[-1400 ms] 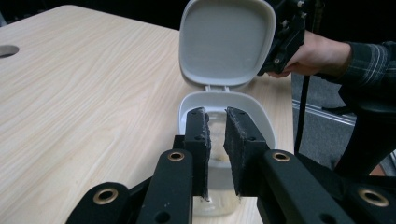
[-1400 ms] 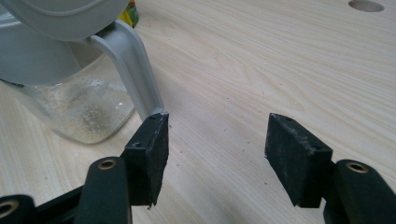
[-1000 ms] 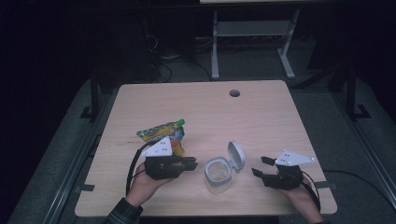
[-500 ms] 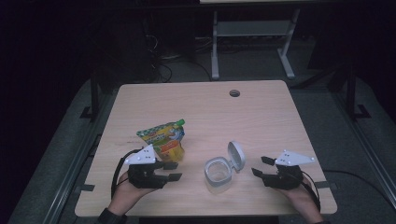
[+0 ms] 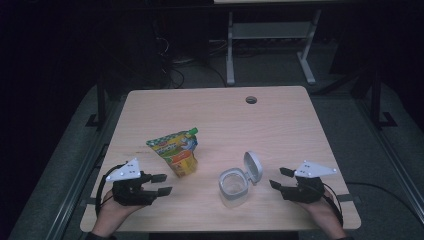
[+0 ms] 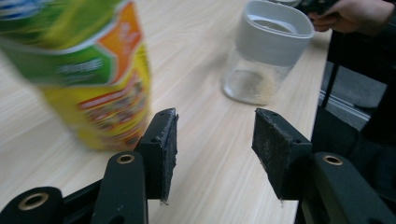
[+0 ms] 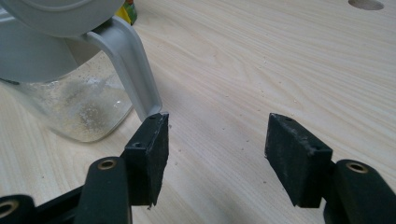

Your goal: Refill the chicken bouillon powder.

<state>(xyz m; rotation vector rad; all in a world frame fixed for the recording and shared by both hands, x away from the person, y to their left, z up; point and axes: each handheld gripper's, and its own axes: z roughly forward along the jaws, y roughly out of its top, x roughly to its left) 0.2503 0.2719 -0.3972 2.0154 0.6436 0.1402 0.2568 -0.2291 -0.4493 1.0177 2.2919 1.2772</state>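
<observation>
A green, yellow and orange spouted pouch (image 5: 176, 152) stands on the wooden table (image 5: 220, 115), left of centre. My left gripper (image 5: 162, 183) is just left of it near the front edge. Its jaws have just been opening and are open with nothing between them. In the left gripper view the pouch (image 6: 79, 70) is blurred, beyond and to the left of that gripper (image 6: 215, 144). A clear jar (image 5: 233, 186) with a grey collar stands with its flip lid (image 5: 253, 167) up. My right gripper (image 5: 278, 177) is open just right of the jar (image 7: 70, 102), jaws empty (image 7: 217, 149).
A round cable hole (image 5: 251, 99) sits near the table's far edge. In the left gripper view the jar (image 6: 266, 51) stands ahead, with the person's other hand (image 6: 355, 14) behind it. A metal frame (image 5: 270, 45) stands on the dark floor beyond the table.
My left gripper has let go of the pouch, opened, and drawn back to the left away from it. The pouch stays standing. The right gripper and jar have not moved.
</observation>
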